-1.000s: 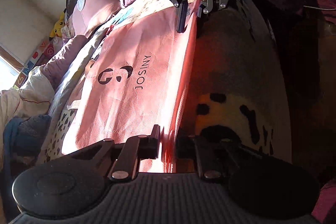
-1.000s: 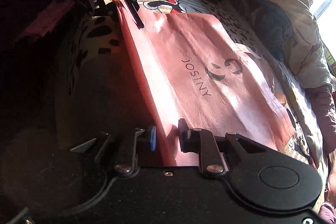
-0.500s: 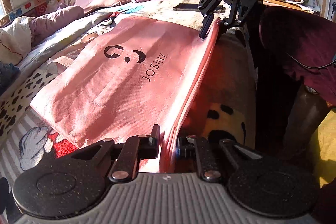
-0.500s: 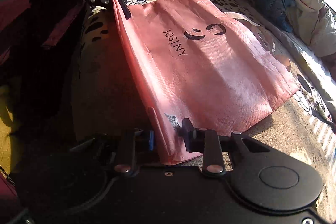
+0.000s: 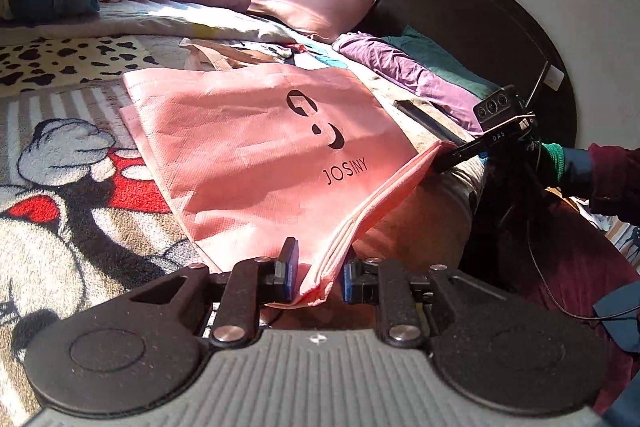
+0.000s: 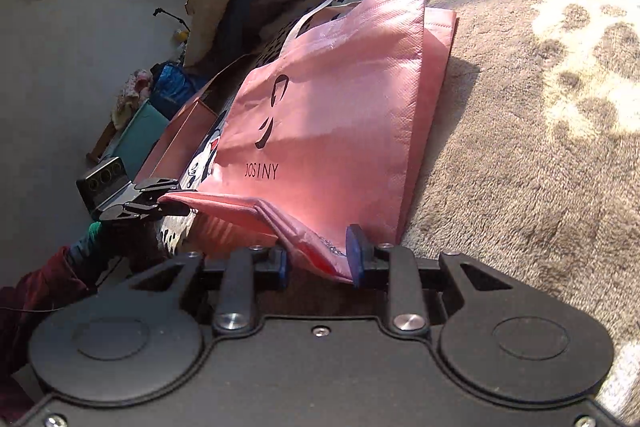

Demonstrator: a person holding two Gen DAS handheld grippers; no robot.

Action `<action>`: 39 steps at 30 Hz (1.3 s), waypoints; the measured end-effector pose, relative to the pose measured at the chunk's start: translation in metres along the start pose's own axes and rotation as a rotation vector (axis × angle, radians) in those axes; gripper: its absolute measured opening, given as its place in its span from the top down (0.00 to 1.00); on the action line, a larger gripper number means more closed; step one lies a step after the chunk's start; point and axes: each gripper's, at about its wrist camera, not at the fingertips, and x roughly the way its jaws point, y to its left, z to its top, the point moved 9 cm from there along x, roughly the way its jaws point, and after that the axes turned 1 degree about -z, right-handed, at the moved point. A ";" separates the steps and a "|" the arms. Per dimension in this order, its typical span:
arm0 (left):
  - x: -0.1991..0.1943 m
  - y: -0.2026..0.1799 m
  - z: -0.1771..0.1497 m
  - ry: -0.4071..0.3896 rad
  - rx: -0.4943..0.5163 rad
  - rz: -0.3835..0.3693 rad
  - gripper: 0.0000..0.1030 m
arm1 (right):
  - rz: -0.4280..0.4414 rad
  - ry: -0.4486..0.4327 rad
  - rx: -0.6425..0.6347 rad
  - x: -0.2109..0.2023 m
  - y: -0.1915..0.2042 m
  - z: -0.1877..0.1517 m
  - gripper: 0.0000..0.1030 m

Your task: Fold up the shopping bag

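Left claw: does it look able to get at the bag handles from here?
Likely yes, once clear of the corner. The left claw, just opening, has the pink bag's near corner between its jaws; the handles lie at the bag's far edge, nothing standing over the flat panel between.

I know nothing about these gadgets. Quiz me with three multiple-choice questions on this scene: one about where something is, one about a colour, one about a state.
1. Where does the shopping bag lie?
A. on a bed blanket
B. on a kitchen counter
C. inside a drawer

2. What colour is the bag?
A. green
B. pink
C. white

3. How do the printed side and handles sit?
A. bag rolled into a tube
B. print hidden underneath
C. print up, handles at the far end

Answers:
1 A, a cartoon-print blanket spreads under it.
2 B, the fabric is pink with black lettering.
3 C, the logo faces up in both views, while the left gripper and right gripper each have a corner of the near edge between their fingers.
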 end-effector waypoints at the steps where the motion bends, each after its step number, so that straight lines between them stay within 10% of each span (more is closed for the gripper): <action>1: 0.000 0.003 0.002 -0.015 -0.045 0.009 0.79 | 0.000 -0.018 0.043 0.000 -0.001 -0.001 0.75; 6: 0.005 0.021 0.007 -0.151 -0.294 0.066 0.79 | -0.027 -0.101 0.159 -0.004 -0.002 -0.007 0.76; 10: 0.010 0.016 -0.006 -0.167 -0.516 -0.038 0.79 | -0.041 -0.168 0.277 -0.009 -0.003 -0.011 0.76; 13: 0.000 -0.013 -0.017 -0.059 -0.363 -0.063 0.79 | -0.059 -0.169 0.313 -0.021 -0.006 -0.014 0.77; 21: -0.018 -0.019 0.000 -0.144 -0.069 0.045 0.79 | -0.047 -0.162 0.327 -0.026 -0.010 -0.015 0.78; 31: 0.009 0.025 0.008 -0.296 -0.229 0.137 0.79 | -0.027 -0.210 0.375 -0.027 -0.021 -0.015 0.84; 39: 0.028 0.024 0.007 -0.196 -0.134 0.268 0.80 | -0.034 -0.273 0.384 -0.029 -0.023 -0.015 0.87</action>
